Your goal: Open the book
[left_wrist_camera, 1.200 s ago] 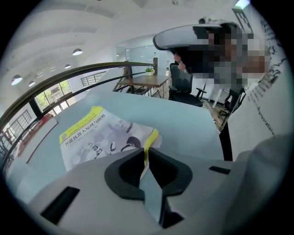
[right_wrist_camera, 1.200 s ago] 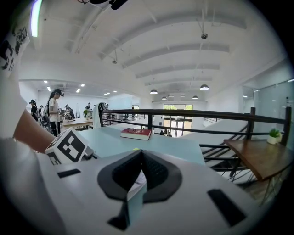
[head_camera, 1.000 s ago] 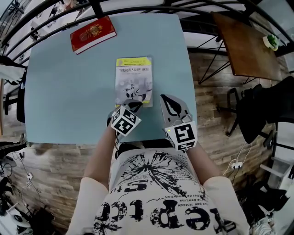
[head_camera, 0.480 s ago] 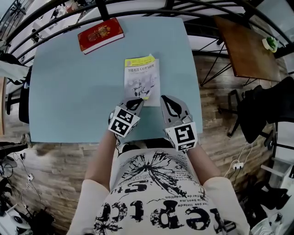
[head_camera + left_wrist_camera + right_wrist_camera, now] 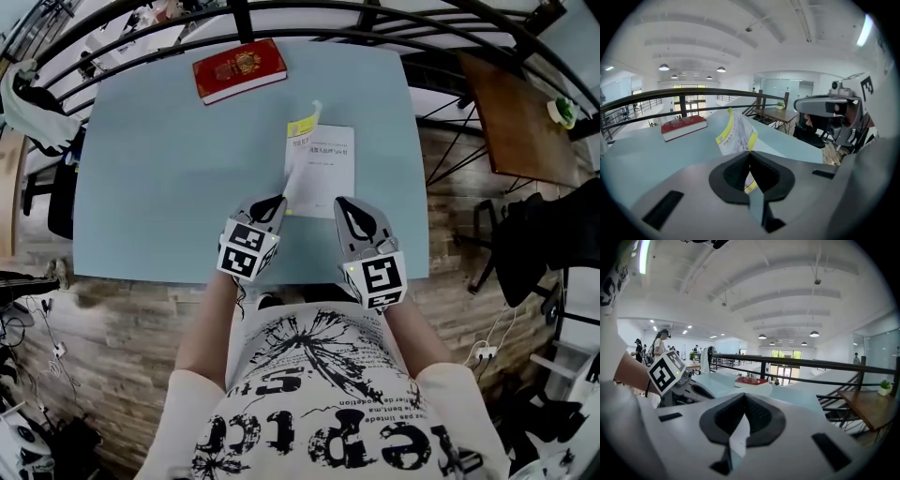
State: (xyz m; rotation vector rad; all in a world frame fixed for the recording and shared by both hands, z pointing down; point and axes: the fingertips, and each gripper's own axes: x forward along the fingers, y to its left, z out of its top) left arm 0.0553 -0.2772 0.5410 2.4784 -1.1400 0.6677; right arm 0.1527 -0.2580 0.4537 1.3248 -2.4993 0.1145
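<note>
Yellow-banded and white, the cover [image 5: 733, 135] of the book [image 5: 326, 161] stands up off the first page. It is pinched at its near corner by the left gripper [image 5: 278, 203], whose jaws are closed on the thin board (the left gripper view shows it rising straight out of them). The book lies near the middle of the pale blue surface [image 5: 159, 159], well apart from a red book [image 5: 240, 68] at the far edge.

To do this well, I judge the cover should swing in an arc about the spine, over to the left, rather than be pulled towards the person, or the whole book may slide.

The left gripper tilts downward. The right gripper [image 5: 349, 208], jaws together with nothing clearly between them, points at the book's near right corner; whether it touches I cannot tell.
</note>
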